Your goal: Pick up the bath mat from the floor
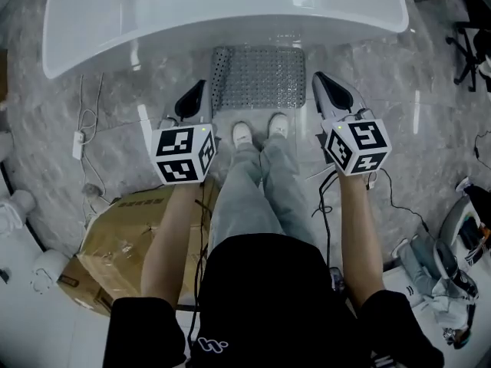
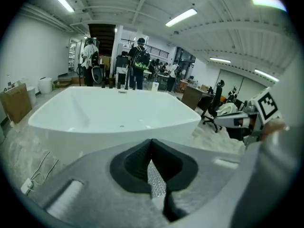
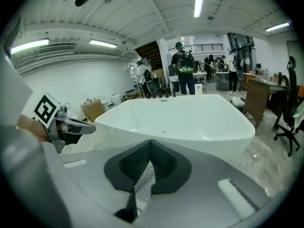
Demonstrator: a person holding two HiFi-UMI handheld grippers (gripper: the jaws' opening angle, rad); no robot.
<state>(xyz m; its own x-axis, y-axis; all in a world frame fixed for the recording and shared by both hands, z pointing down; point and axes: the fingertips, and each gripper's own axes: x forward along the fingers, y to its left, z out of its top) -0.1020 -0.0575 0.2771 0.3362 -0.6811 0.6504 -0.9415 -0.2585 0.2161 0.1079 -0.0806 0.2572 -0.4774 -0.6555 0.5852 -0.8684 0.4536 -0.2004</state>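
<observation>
The grey perforated bath mat (image 1: 257, 77) lies flat on the marbled floor against the white bathtub (image 1: 92, 29). My left gripper (image 1: 202, 85) hovers just off the mat's left edge, jaws shut and empty. At the mat's right edge hangs my right gripper (image 1: 317, 77), also shut and holding nothing. In the left gripper view the closed jaws (image 2: 152, 142) point at the tub, with a sliver of the mat (image 2: 156, 183) showing below the pads. The right gripper view has the same layout: shut jaws (image 3: 150, 142) and a strip of the mat (image 3: 142, 186) beneath.
The person's white shoes (image 1: 244, 134) stand at the mat's near edge. A cardboard box (image 1: 130, 244) sits at the lower left, with cables and a power strip (image 1: 78, 144) on the floor beyond it. An office chair (image 1: 472, 44) stands at the right. People stand behind the tub (image 2: 138, 61).
</observation>
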